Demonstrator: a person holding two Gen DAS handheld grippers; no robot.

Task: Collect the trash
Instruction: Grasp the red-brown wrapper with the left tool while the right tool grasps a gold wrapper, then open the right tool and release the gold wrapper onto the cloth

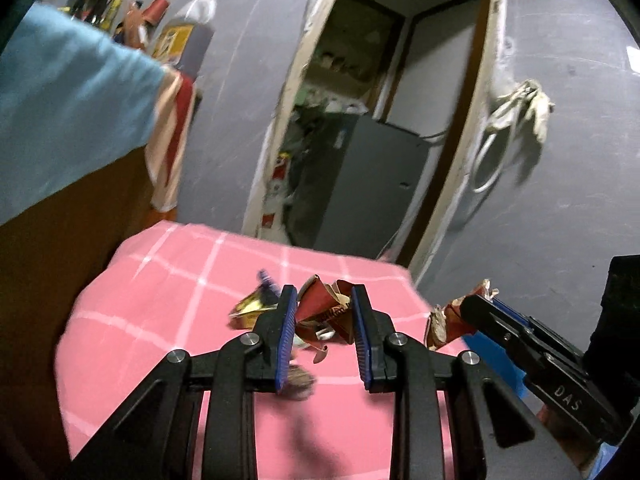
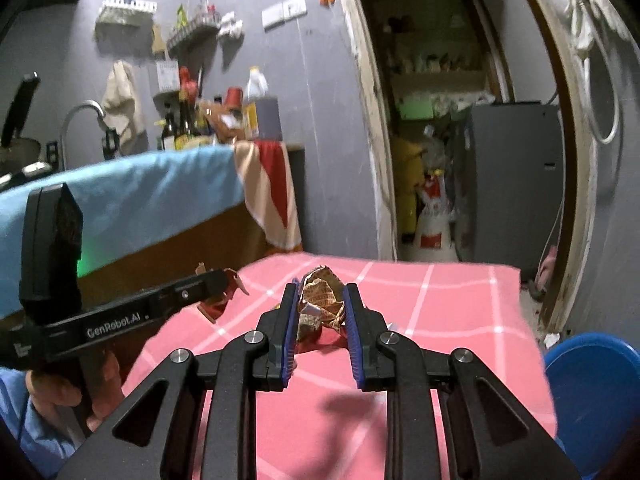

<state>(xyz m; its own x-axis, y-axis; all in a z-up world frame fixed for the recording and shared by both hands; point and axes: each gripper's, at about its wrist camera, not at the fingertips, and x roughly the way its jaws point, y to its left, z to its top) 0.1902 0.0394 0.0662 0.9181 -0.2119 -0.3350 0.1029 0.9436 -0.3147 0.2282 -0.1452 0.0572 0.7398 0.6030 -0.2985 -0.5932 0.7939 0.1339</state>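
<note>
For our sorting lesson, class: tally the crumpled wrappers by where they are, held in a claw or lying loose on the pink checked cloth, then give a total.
Held in a claw: 2 (red wrapper in the left claw, brown wrapper in the right claw)
Loose on the pink cloth: 1 (gold wrapper)
Total: 3

The round blue plastic bin beside the pink checked tabletop is cut off by the right wrist view's edge; bottle labels are blurred.
</note>
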